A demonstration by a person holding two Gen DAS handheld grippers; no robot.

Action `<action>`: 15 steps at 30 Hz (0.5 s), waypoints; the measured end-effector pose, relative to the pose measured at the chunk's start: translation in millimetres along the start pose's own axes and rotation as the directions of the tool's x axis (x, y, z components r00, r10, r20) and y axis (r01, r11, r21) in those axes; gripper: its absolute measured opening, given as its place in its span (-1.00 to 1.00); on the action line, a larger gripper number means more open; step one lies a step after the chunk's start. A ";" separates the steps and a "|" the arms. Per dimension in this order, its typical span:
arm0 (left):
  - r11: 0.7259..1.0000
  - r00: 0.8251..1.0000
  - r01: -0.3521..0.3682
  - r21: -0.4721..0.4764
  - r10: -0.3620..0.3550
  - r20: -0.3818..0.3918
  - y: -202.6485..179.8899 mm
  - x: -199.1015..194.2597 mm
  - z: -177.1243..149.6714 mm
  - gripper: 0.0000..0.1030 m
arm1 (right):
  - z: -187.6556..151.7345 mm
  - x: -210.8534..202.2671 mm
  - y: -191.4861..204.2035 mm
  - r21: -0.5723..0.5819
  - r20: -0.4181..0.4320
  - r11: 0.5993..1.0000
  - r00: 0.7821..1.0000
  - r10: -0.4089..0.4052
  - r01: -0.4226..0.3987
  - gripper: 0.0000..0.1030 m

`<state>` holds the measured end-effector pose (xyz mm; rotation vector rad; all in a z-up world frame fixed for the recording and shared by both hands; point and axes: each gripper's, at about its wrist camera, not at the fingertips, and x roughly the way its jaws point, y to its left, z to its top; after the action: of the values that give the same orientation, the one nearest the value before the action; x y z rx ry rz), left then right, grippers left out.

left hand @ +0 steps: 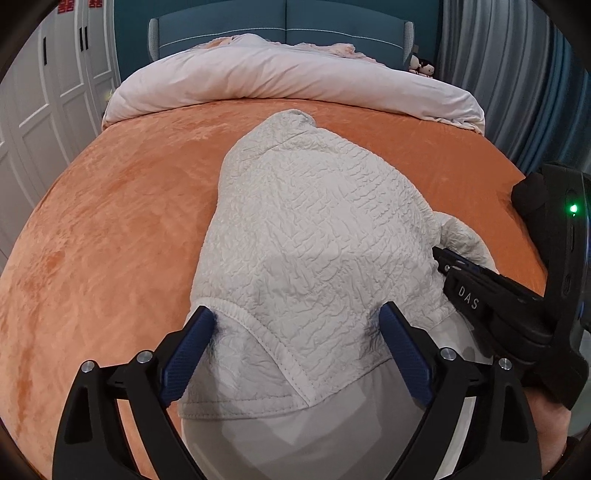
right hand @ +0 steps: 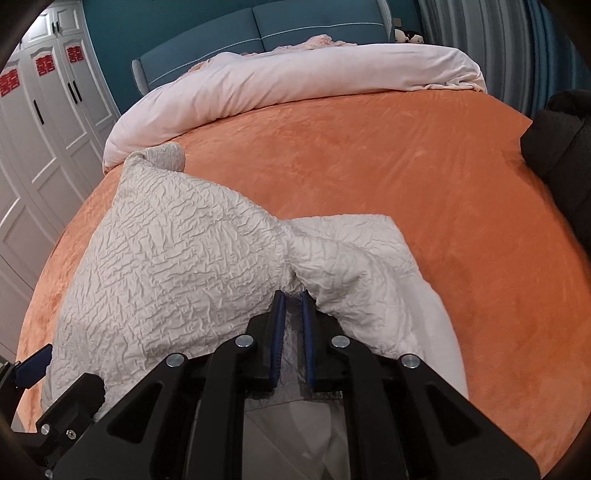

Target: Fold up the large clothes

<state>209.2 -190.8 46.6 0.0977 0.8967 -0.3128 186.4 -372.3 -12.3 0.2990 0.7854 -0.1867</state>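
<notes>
Crinkled white garment (right hand: 177, 258) on orange bedspread (right hand: 388, 155), right gripper (right hand: 293, 295) pinching it

A bed (left hand: 110, 221) with an orange velvety cover, a pale pink duvet (left hand: 280, 81) bunched at the far end, teal headboard (left hand: 288, 33) behind, white wardrobe (right hand: 48, 122) left, grey-blue curtains (left hand: 517, 81) right.

The garment (left hand: 314, 229) lies on the bed (left hand: 110, 229), near its front edge. Behind the garment, across the far end of the bed, lies the rolled duvet (left hand: 288, 81), and behind the duvet stands the headboard (left hand: 288, 29). Left of the garment stands the wardrobe (left hand: 48, 92); right of it hangs the curtain (left hand: 517, 85). The left hand-held gripper (left hand: 297, 317) stands astride the garment's near edge; the right hand-held gripper (right hand: 293, 295) is at its right side.
</notes>
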 end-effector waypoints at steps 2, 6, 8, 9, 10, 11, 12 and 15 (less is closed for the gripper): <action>1.000 1.000 -0.003 0.003 0.003 0.009 -0.7 3.0 -1.6 0.79 | -5.7 2.0 1.7 -0.001 0.008 1.000 1.000 -0.001 0.001 -0.88; 1.000 1.000 -0.015 0.015 0.014 0.027 -3.6 7.1 -4.7 0.80 | -12.9 5.3 2.0 0.008 0.030 1.000 1.000 0.006 -0.006 -0.89; 1.000 0.999 -0.018 0.020 0.017 0.033 -5.1 8.8 -5.7 0.80 | -15.6 7.2 1.3 0.015 0.042 1.000 0.999 0.006 -0.006 -0.89; 1.000 0.999 -0.020 0.023 0.019 0.035 -6.5 10.2 -6.4 0.80 | -17.0 8.3 1.3 0.016 0.049 1.000 0.999 0.003 -0.004 -0.90; 0.999 0.999 -0.021 0.025 0.020 0.038 -6.9 11.6 -6.8 0.80 | -17.6 9.0 1.8 0.017 0.053 1.000 0.999 0.000 -0.001 -0.90; 0.999 0.999 -0.023 0.026 0.022 0.040 -7.2 12.6 -7.2 0.80 | -18.4 10.2 2.1 0.016 0.058 1.000 0.998 -0.002 0.001 -0.90; 0.999 0.999 -0.026 0.027 0.025 0.042 -8.3 13.1 -7.8 0.80 | -19.0 11.2 2.4 0.016 0.062 1.000 0.998 -0.003 0.002 -0.91; 0.999 0.998 -0.039 0.035 0.038 0.051 -10.8 14.7 -9.5 0.80 | -21.0 13.6 2.9 0.015 0.074 1.000 0.997 -0.008 0.007 -0.91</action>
<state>207.2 -202.4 29.8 0.1396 0.8383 -0.2943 182.6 -363.3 -35.5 0.3012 0.7123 -0.2091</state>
